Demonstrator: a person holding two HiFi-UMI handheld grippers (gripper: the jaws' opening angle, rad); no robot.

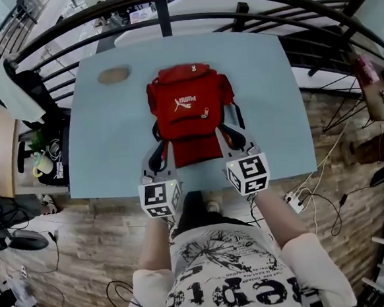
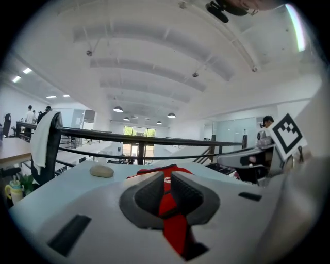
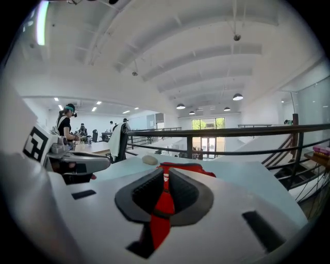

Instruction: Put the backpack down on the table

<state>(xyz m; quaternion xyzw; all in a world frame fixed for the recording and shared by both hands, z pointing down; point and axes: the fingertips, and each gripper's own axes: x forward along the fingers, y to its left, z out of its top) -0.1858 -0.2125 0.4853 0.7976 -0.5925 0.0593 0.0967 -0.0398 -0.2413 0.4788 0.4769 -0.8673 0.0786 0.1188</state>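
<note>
The red backpack (image 1: pixel 188 110) lies flat on the pale blue table (image 1: pixel 105 143), logo side up, its dark straps at the near end. My left gripper (image 1: pixel 157 160) hovers over the near left strap and my right gripper (image 1: pixel 234 139) over the near right one. In the left gripper view the jaws (image 2: pixel 166 193) stand almost together, and the red backpack (image 2: pixel 154 172) shows through the narrow slit and beyond. The right gripper (image 3: pixel 166 193) looks the same, with the backpack (image 3: pixel 180 167) behind it. I see nothing pinched by either.
A beige stone-like lump (image 1: pixel 114 75) rests at the table's far left. A black railing (image 1: pixel 161 16) curves behind the table. A chair with a white garment (image 1: pixel 15 90) stands left. Cables lie on the wooden floor (image 1: pixel 314 193) to the right.
</note>
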